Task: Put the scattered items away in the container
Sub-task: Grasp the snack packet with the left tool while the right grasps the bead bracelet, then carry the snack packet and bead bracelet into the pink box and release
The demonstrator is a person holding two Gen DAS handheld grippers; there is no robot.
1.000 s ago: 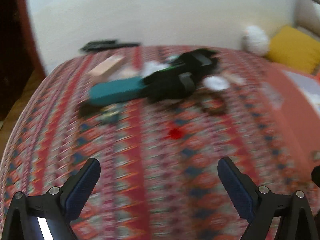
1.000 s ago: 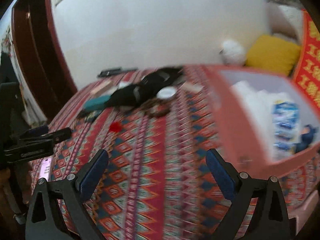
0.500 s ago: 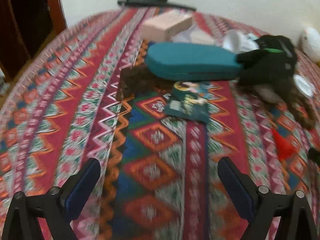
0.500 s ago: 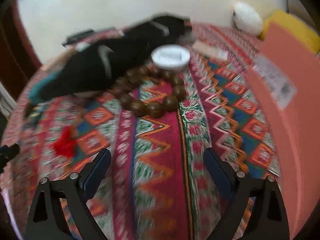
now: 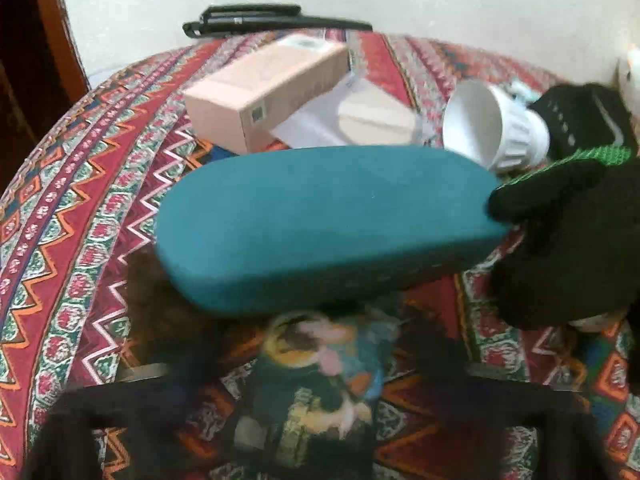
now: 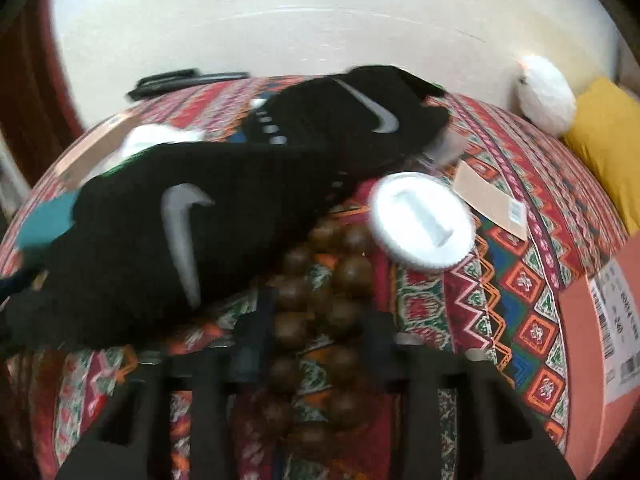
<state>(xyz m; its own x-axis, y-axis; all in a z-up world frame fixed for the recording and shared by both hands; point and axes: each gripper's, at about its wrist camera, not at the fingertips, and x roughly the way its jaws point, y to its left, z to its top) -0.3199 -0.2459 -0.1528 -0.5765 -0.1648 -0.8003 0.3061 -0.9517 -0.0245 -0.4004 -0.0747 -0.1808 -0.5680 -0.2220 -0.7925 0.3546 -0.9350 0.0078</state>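
In the left wrist view a teal glasses case [image 5: 328, 224] lies crosswise on the patterned cloth [image 5: 80, 208]. A dark picture card [image 5: 316, 384] lies just in front of it. My left gripper [image 5: 312, 364] is blurred and open, with its fingers either side of the card and apart from it. In the right wrist view a string of brown wooden beads [image 6: 344, 272] runs between the fingers of my right gripper [image 6: 316, 332], which has shut on the beads. The salmon-pink container [image 6: 600, 344] shows at the right edge.
Black socks [image 6: 180, 240] lie against the beads, with a white round lid [image 6: 422, 220] and a tan tag [image 6: 492, 204] beside them. A pink box [image 5: 264, 88], white paper [image 5: 320, 128], a white cup [image 5: 492, 128] and a black glove [image 5: 568, 240] crowd behind the case.
Both grippers have moved forward and down to the cloth. The right fingers narrowed onto the beads. The left fingers came closer together around the card.
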